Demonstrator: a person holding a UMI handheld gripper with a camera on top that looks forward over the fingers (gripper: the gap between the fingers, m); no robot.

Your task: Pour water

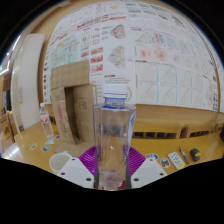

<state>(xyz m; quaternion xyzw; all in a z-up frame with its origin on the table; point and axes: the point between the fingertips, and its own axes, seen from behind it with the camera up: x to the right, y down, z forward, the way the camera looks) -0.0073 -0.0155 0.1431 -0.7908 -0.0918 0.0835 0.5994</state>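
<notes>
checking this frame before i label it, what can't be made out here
- Water bottle, gripper view: its base is hidden low between the jaws, and whether the purple pads press it cannot be told.
- Wall posters: print too small to read.
- Small items on the table: too small to identify.
- Any cup to pour into: none in view.

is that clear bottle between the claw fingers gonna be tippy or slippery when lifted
The clear bottle is tall and narrow, so it is probably tip-prone. Its smooth transparent wall may be slippery. The claw fingers flank it closely; whether they press on it is unclear.
</notes>
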